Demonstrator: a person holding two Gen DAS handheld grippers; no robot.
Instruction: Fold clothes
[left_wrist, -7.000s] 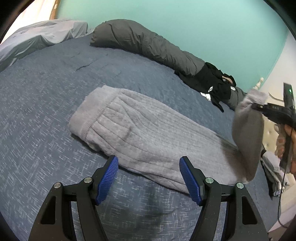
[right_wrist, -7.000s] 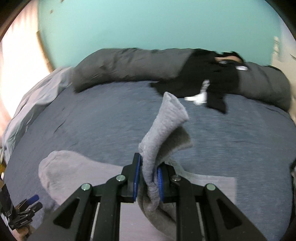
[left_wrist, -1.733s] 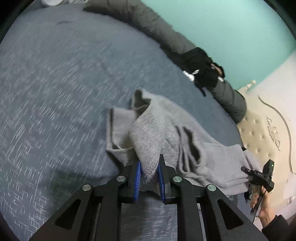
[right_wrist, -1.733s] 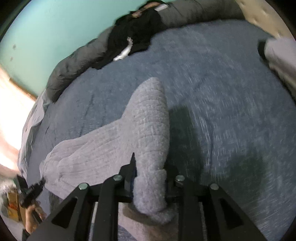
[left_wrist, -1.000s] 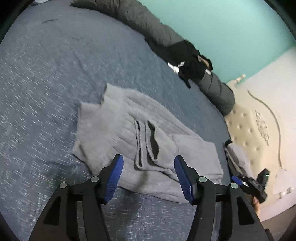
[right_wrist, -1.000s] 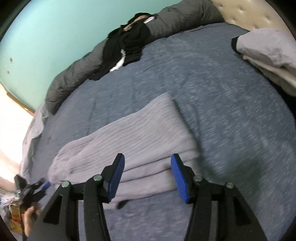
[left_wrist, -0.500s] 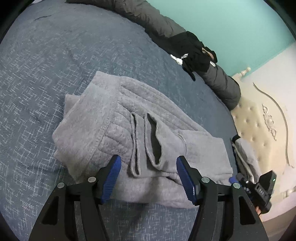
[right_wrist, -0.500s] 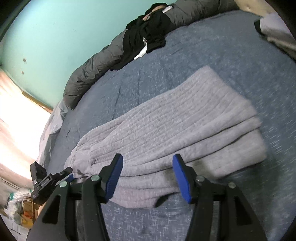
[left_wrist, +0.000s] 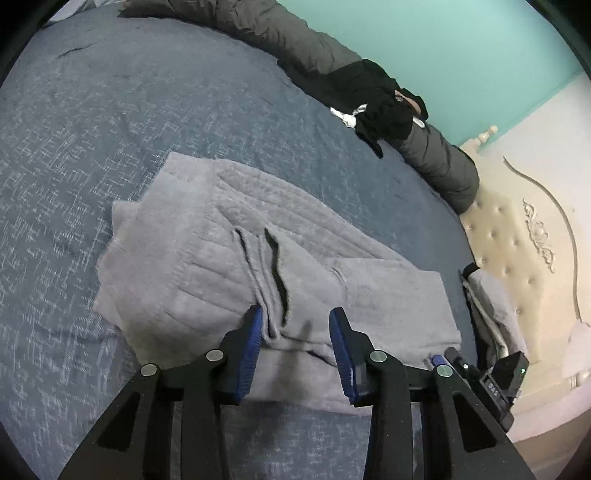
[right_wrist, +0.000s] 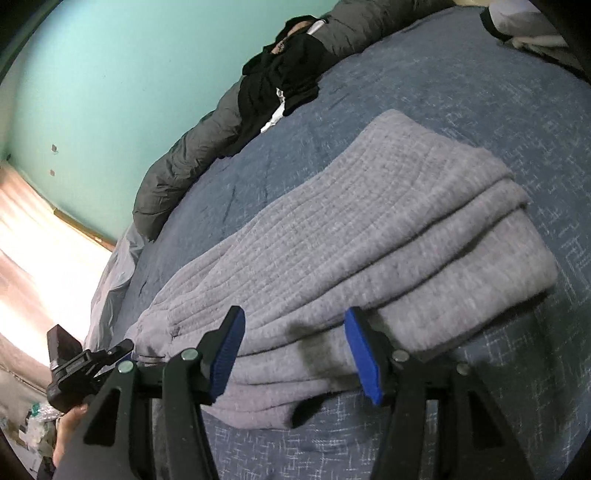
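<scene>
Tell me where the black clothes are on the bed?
The black clothes lie bunched on the long dark grey pillow at the bed's far edge, by the teal wall, beyond the folded grey pants in both views.

Both grippers (left_wrist: 295, 332) (right_wrist: 293, 336): black frames, silver screws, blue ribbed fingers (right_wrist: 364, 354); a possibly dark sleeve (right_wrist: 74, 458) below the left one.

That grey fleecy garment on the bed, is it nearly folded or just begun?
Well along, by the look of it. The grey garment lies on the blue bedspread doubled into stacked layers, visible at its near edge. Nothing is in hand: the left gripper and right gripper both hover open at that edge. Possibly one more fold is left; a black garment lies unfolded by the wall.
</scene>
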